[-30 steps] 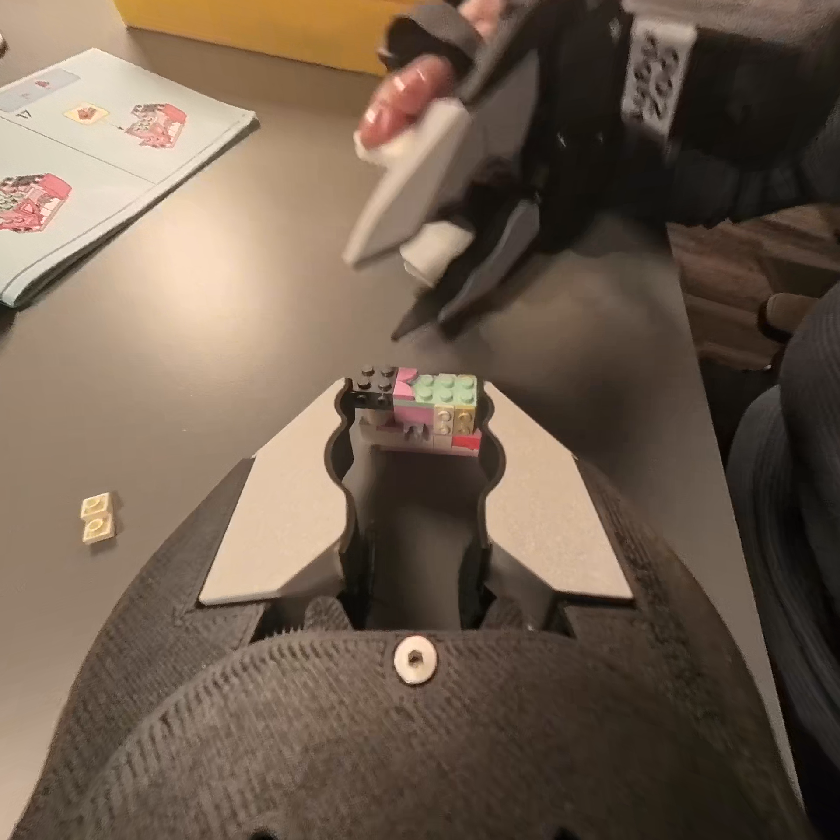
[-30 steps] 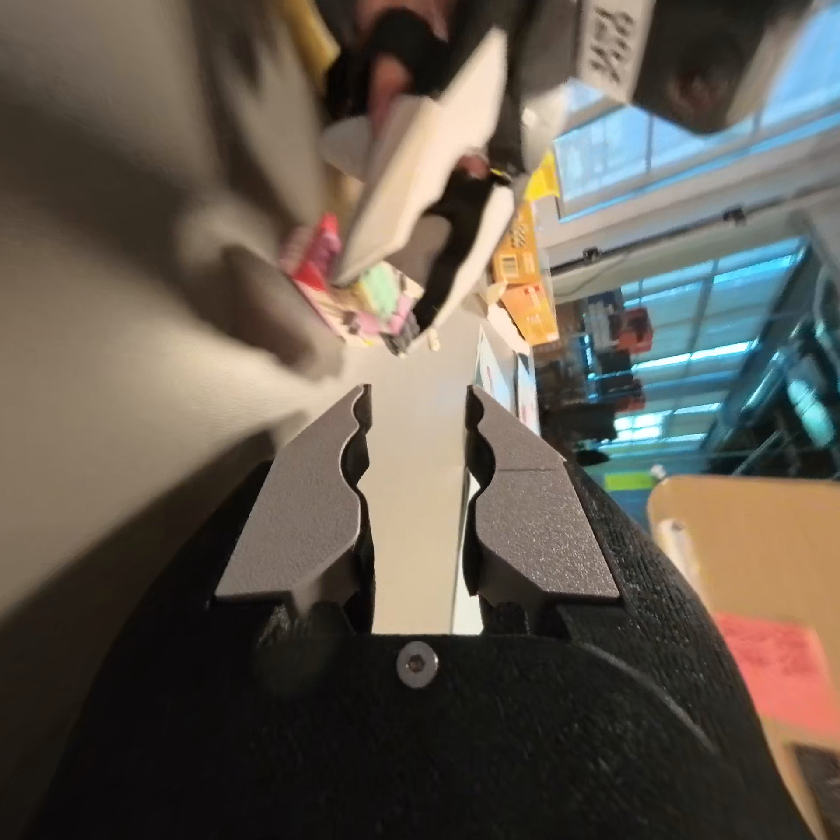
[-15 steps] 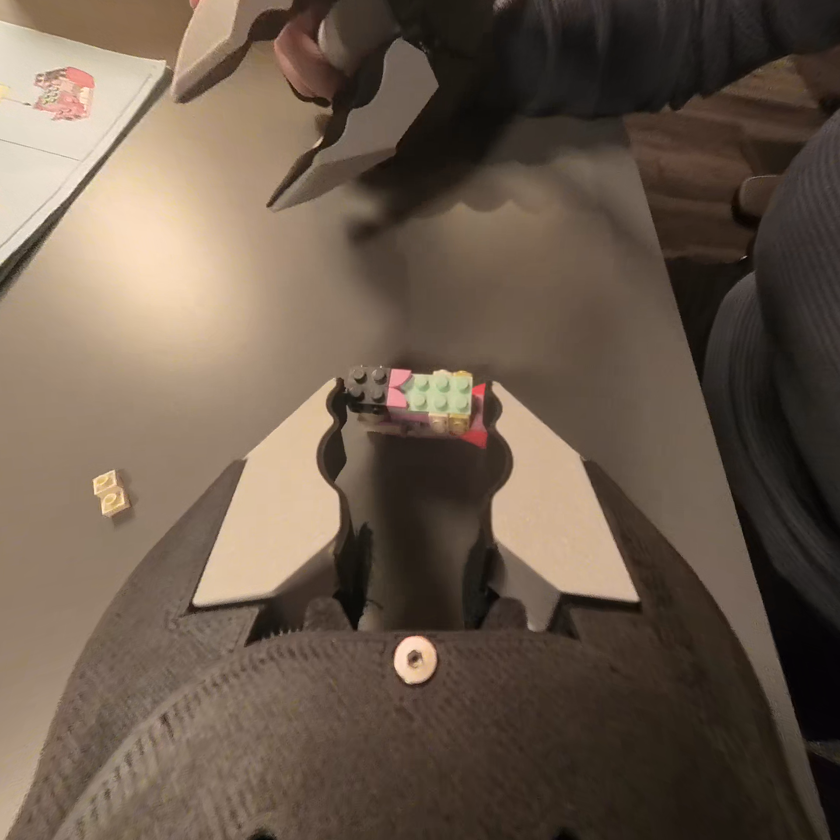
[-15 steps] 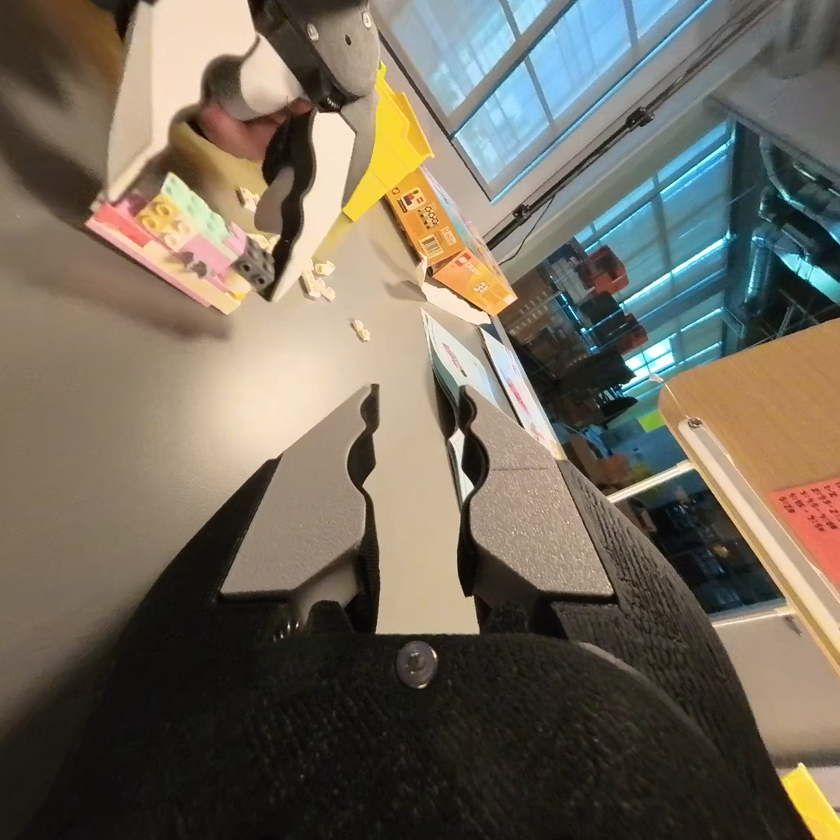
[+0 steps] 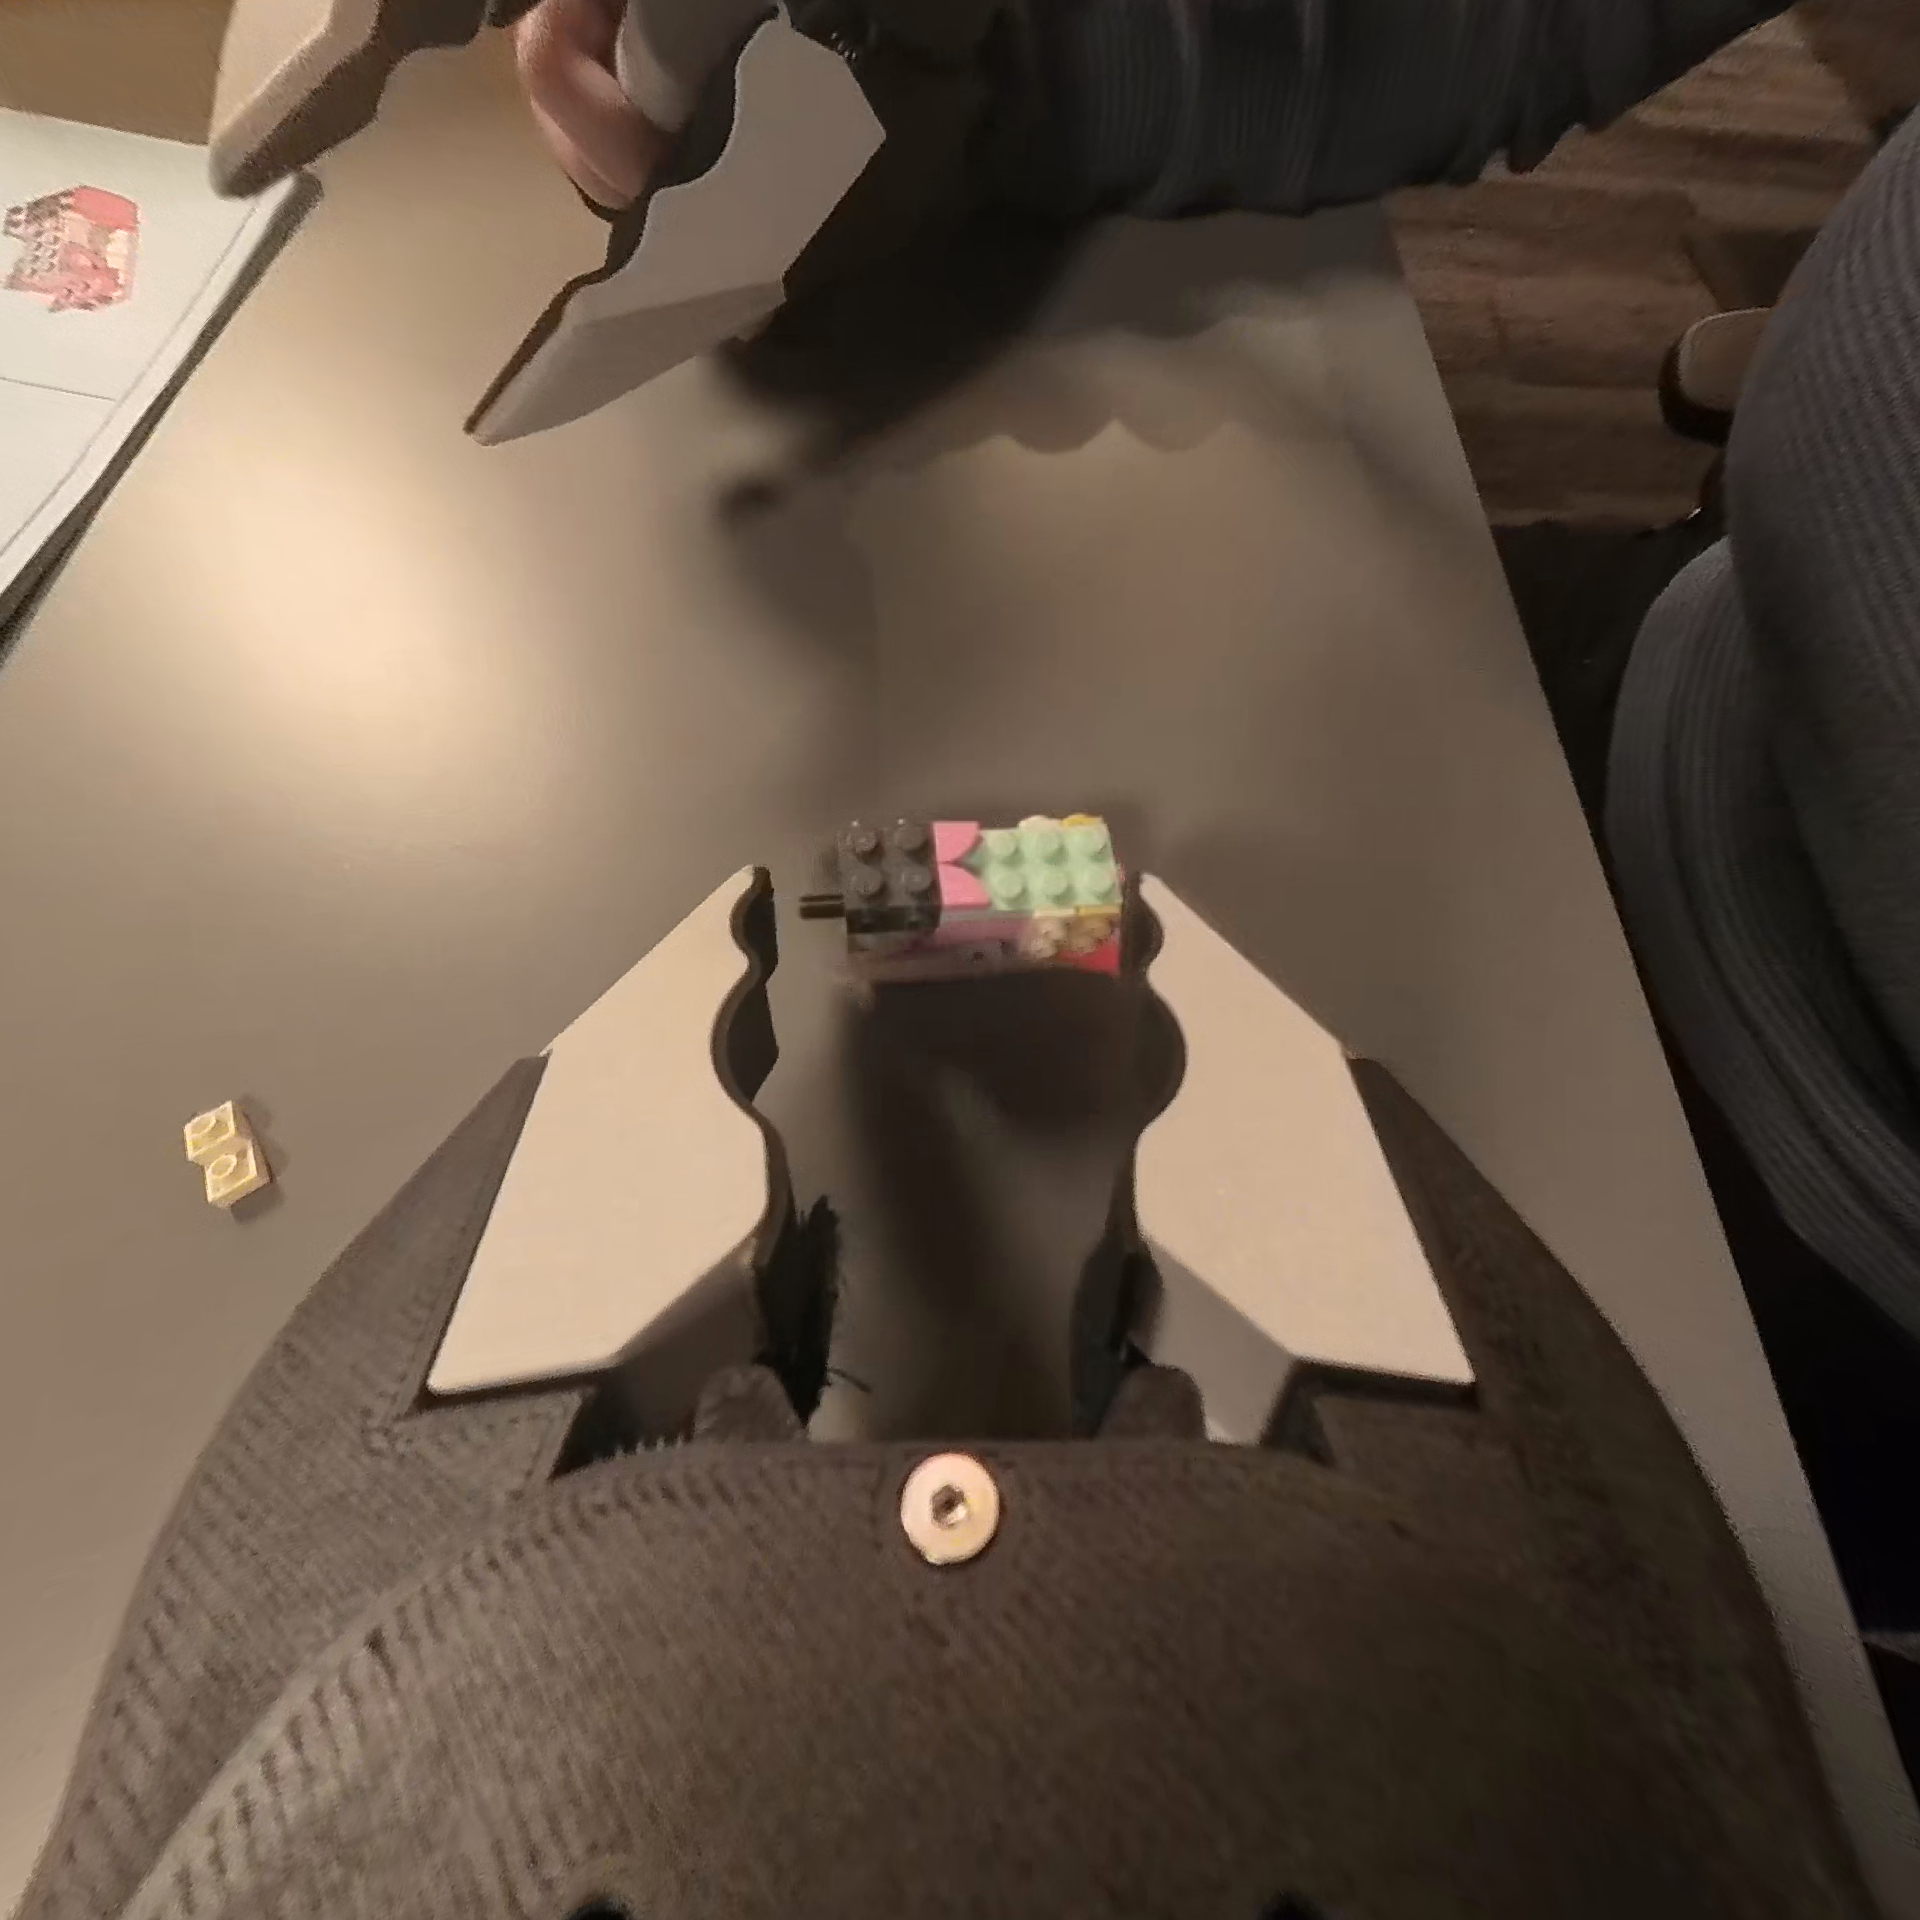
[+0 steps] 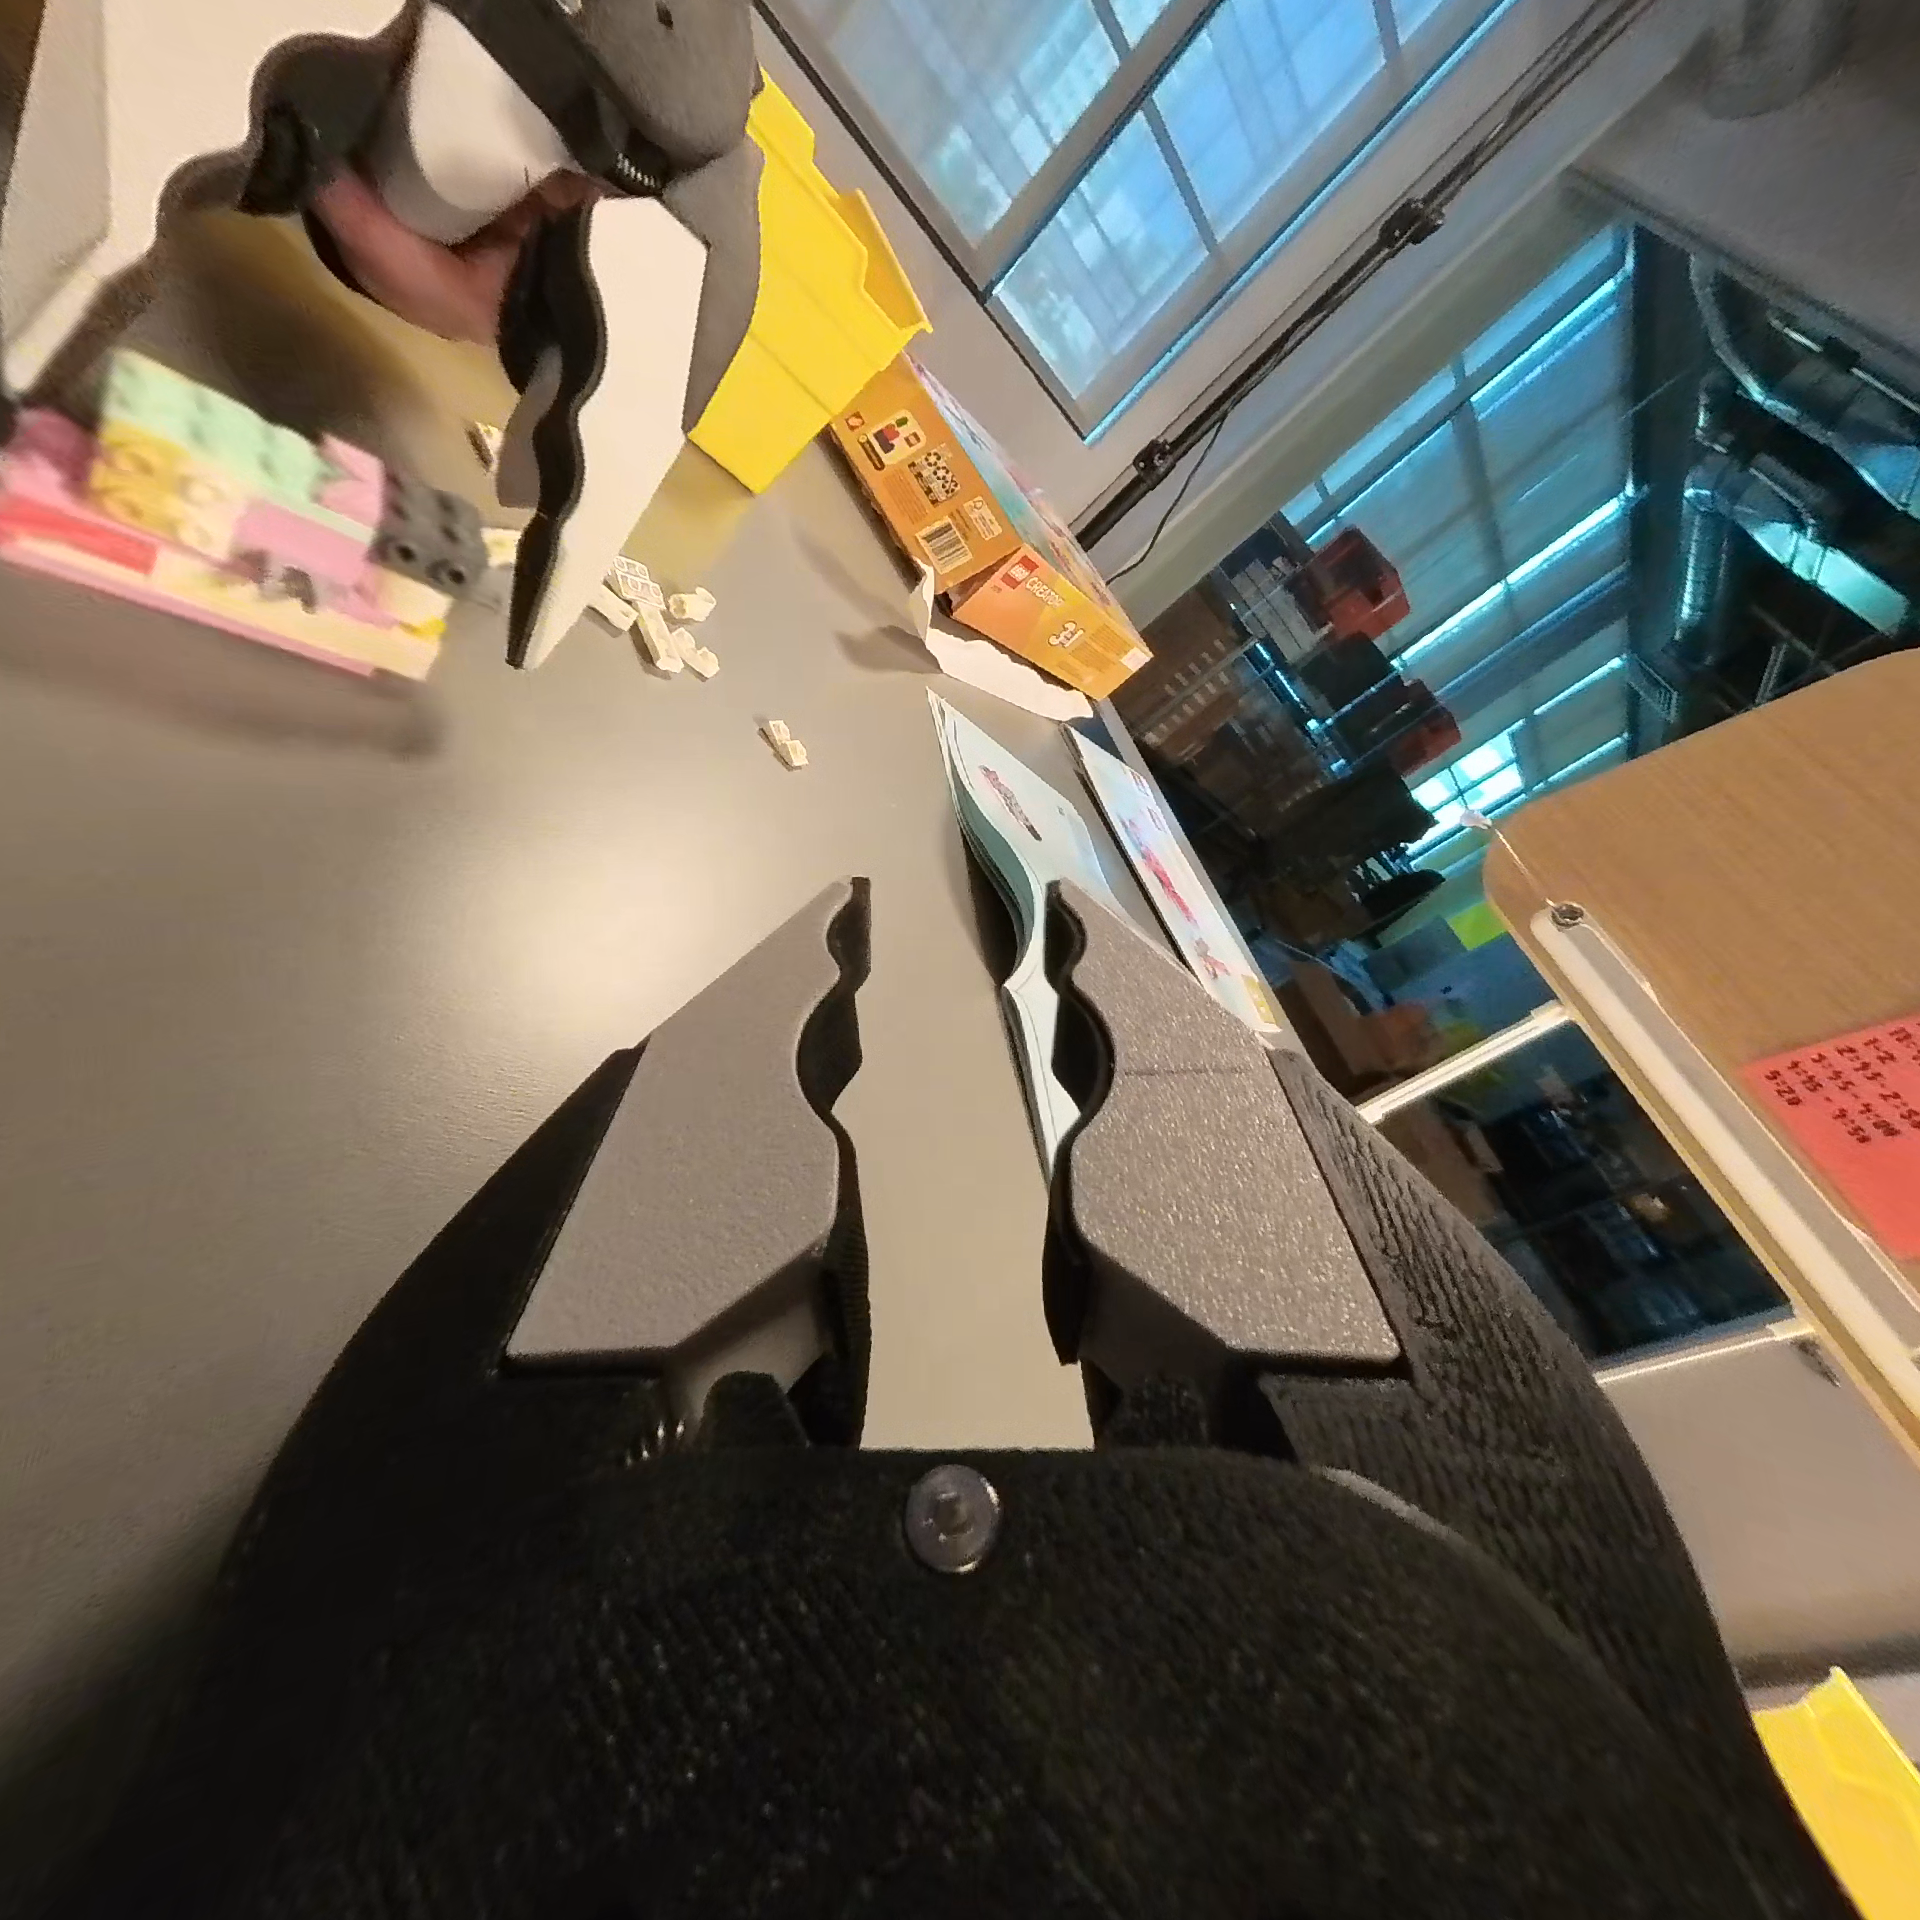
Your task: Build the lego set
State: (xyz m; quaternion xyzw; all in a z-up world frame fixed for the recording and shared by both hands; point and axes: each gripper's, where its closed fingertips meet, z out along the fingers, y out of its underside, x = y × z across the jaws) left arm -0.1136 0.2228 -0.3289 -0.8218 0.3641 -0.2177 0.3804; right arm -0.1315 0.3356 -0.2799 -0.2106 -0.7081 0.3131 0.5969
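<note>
A small brick assembly (image 5: 997,894) with black, pink, mint and yellow bricks rests on the grey table (image 5: 416,675), between the fingertips of my left gripper (image 5: 951,888). The left gripper is open. Its left finger (image 5: 665,1091) stands clear of the black brick, and its right finger lies close beside the mint and red end. The right wrist view shows the assembly (image 6: 208,488) with the left gripper's fingers (image 6: 613,416) around it. My right gripper (image 6: 958,899) is open and empty, low over the table. Its fingers (image 5: 686,270) show at the top of the left wrist view.
A small tan plate (image 5: 227,1162) lies left of the left gripper. Instruction booklets (image 6: 1039,862) lie ahead of the right gripper. Beyond them are loose white bricks (image 6: 665,623), a yellow bin (image 6: 800,312) and an orange box (image 6: 997,561). The table edge (image 5: 1558,727) and a person's leg (image 5: 1766,831) are at the right. It is some 11 cm from my left tips to the small tan plate (image 5: 227,1162). Look for it in the right wrist view (image 6: 783,741) too.
My left gripper's jaws widened and let go of the brick assembly, which now sits on the table. My right gripper drew away from it and narrowed slightly, still empty.
</note>
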